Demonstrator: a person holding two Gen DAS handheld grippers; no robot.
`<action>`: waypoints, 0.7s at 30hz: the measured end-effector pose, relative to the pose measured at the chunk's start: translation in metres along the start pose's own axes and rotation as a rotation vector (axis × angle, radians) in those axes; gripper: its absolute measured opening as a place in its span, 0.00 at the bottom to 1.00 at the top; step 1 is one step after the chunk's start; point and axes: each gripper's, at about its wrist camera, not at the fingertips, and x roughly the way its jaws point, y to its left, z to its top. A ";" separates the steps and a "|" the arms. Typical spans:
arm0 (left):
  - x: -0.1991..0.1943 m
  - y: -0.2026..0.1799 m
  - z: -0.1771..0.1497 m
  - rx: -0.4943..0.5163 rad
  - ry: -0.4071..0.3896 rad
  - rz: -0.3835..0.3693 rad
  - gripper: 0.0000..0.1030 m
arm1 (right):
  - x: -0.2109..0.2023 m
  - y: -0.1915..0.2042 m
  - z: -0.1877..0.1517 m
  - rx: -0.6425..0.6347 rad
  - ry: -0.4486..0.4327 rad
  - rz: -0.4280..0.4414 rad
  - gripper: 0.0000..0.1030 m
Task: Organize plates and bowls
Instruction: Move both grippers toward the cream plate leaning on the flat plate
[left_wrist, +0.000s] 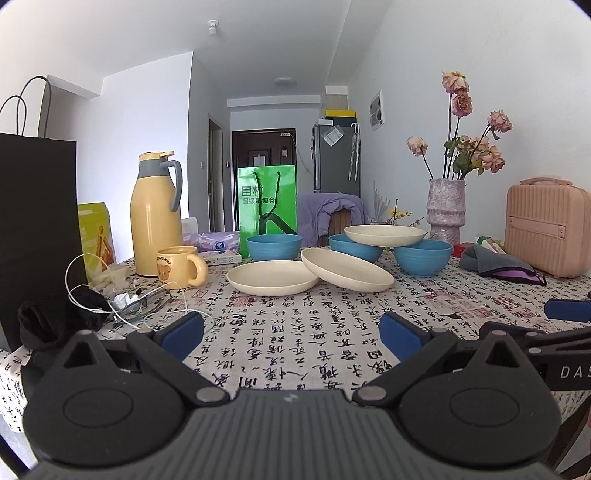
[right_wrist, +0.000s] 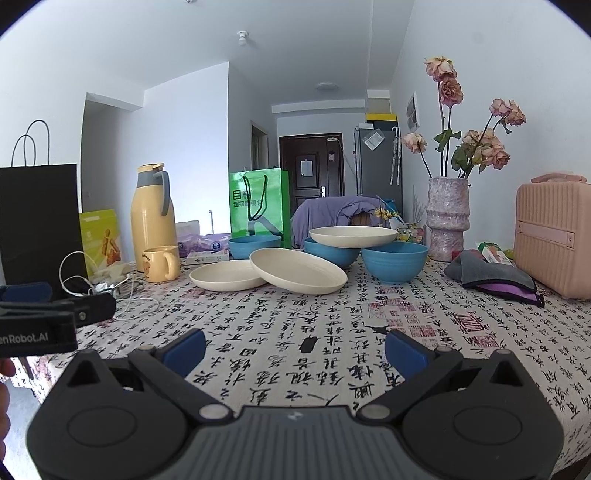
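- Plates: three cream; flat plate (left_wrist: 272, 277) on the desk (left_wrist: 332, 332), tilted plate (left_wrist: 345, 274) leaning on its rim, top plate (left_wrist: 385, 235) resting across two bowls.
- Bowls: three blue; left bowl (left_wrist: 273, 246), middle bowl (left_wrist: 355, 247), right bowl (left_wrist: 422, 256), behind the plates.
- Left hand-held gripper (left_wrist: 291, 334): jaws spread, empty, well short of the crockery.
- Right hand-held gripper (right_wrist: 295, 349): likewise spread, empty.
- Step: approach; nothing stacked yet.
- Next: probably lift the top plate first, freeing the bowls for nesting.

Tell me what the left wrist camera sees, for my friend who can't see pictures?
Three cream plates and three blue bowls sit unsorted on a table with a calligraphy-print cloth; one plate leans on another, one rests atop two bowls. The left gripper has its fingers open and empty in front. A yellow jug stands left.
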 end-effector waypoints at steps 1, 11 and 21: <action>0.005 -0.001 0.002 0.001 0.006 -0.002 1.00 | 0.004 -0.002 0.002 0.001 0.003 -0.003 1.00; 0.046 -0.006 0.016 0.008 0.038 -0.017 1.00 | 0.043 -0.020 0.020 0.023 0.027 -0.029 1.00; 0.096 -0.016 0.023 0.003 0.082 -0.007 1.00 | 0.087 -0.036 0.030 0.045 0.053 -0.037 1.00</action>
